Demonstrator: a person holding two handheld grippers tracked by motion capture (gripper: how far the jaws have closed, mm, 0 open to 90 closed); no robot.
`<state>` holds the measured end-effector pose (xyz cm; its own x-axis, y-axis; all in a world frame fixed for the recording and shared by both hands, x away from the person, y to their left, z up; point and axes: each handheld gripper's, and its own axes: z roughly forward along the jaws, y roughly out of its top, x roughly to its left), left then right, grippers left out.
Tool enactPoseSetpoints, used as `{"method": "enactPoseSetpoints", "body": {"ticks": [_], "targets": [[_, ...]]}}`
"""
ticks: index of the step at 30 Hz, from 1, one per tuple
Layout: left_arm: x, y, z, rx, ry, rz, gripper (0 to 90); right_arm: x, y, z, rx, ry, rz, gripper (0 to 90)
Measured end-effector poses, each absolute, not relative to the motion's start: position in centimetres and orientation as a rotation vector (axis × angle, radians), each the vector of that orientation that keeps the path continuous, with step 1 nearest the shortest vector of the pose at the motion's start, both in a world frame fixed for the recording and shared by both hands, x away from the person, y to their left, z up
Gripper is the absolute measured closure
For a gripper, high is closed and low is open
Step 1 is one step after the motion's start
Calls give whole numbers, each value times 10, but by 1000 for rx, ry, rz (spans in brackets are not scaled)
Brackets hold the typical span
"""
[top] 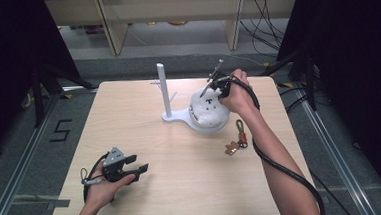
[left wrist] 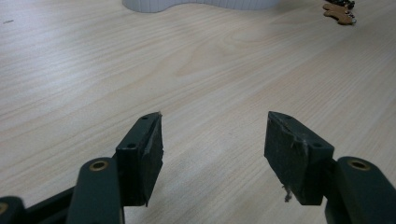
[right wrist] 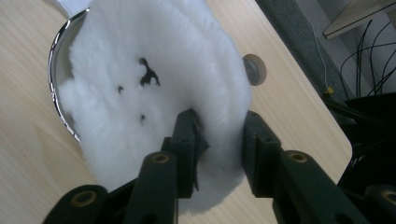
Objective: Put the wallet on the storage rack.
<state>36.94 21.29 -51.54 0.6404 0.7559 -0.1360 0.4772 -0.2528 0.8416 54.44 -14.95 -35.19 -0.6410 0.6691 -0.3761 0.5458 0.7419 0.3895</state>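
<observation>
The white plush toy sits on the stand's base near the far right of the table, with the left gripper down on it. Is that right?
One slip: it is the right gripper on the white plush toy, as the high view shows. The left gripper rests near the front left of the table, its jaws open over bare wood. The toy does sit on the stand's base.

A light wooden table (top: 183, 188) is standing on a grey floor (top: 26, 152). Pale wooden shelving (top: 172, 11) is lining the far wall, cables (top: 265, 17) are hanging at its right, darkness is flanking both sides.

Plush toy (top: 208, 109) in stand's dish (top: 198, 123), keychain (top: 236, 140) right, nearer the person
</observation>
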Motion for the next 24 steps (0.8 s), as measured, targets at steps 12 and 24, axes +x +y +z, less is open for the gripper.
{"method": "enactPoseSetpoints", "body": {"ticks": [12, 24], "targets": [[370, 212, -516, 1914, 973, 363, 365, 539, -159, -346, 1012, 2370, 476, 513], [369, 212, -516, 1906, 982, 366, 365, 523, -173, -335, 1114, 2360, 609, 456]]}}
